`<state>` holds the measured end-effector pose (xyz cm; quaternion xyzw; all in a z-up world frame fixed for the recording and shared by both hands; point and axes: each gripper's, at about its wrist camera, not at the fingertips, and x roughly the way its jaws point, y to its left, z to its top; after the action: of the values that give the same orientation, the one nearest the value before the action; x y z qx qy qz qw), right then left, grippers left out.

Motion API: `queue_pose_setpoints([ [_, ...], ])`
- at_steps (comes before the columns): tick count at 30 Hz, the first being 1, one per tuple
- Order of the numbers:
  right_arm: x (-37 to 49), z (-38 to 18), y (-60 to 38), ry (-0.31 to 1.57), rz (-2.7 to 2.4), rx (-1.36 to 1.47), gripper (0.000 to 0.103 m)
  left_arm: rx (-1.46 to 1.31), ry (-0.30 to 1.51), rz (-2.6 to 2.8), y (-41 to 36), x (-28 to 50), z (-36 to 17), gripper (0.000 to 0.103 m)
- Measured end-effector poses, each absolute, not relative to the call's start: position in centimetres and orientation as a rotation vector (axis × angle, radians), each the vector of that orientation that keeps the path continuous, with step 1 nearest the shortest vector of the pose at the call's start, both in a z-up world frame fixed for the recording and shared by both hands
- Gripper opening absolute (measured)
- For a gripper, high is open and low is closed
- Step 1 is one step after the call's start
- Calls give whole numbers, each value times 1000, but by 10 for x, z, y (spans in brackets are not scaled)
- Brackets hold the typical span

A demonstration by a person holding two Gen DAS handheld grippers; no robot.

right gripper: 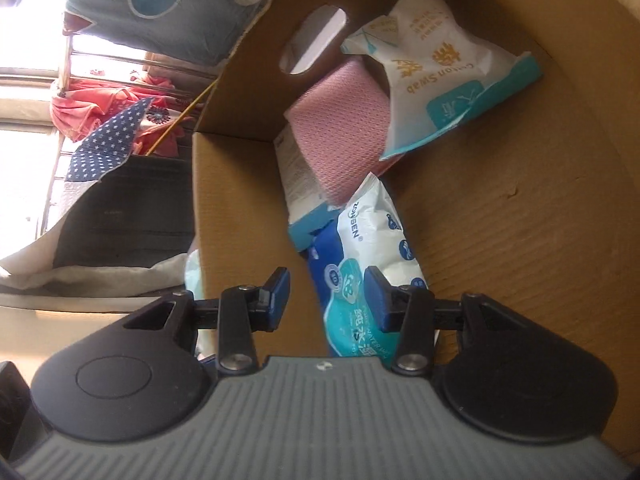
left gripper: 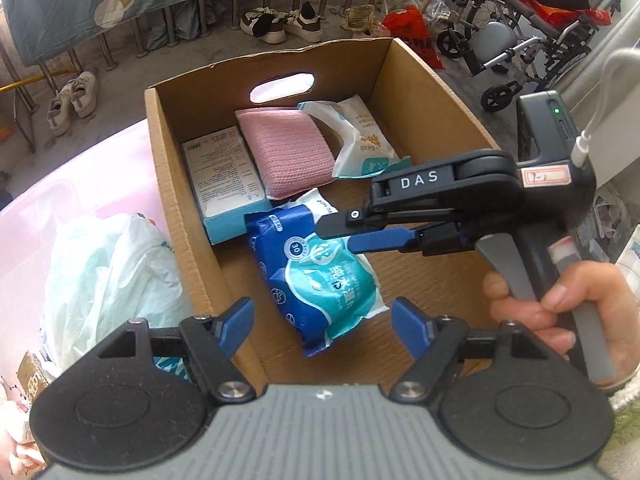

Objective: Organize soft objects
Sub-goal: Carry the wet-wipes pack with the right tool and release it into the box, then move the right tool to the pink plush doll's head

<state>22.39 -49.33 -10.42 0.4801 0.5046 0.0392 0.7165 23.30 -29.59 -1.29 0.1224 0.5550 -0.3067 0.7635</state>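
An open cardboard box (left gripper: 436, 120) holds a blue and teal wet-wipes pack (left gripper: 320, 276), a pink cloth (left gripper: 286, 152), a white cotton-swab bag (left gripper: 360, 136) and a light blue carton (left gripper: 224, 184). My left gripper (left gripper: 322, 326) is open above the box's near edge, just short of the wipes pack. My right gripper (left gripper: 340, 228) reaches into the box from the right, over the wipes pack. In the right wrist view the right gripper (right gripper: 326, 296) is open, with the wipes pack (right gripper: 360, 256) lying just beyond its fingers, beside the pink cloth (right gripper: 340, 136) and swab bag (right gripper: 432, 64).
A crumpled white plastic bag (left gripper: 108, 280) lies on a pink surface (left gripper: 60, 200) left of the box. Shoes (left gripper: 276, 24), a railing and a wheelchair (left gripper: 520, 32) stand beyond it. A small cardboard carton (left gripper: 34, 376) sits at the lower left.
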Motion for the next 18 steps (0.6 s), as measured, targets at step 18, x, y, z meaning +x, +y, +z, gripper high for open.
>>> queue_pose_setpoints([
  [18,241,-108,-446,1135,92,947,41,66,1077,-541,-155,224,27,80],
])
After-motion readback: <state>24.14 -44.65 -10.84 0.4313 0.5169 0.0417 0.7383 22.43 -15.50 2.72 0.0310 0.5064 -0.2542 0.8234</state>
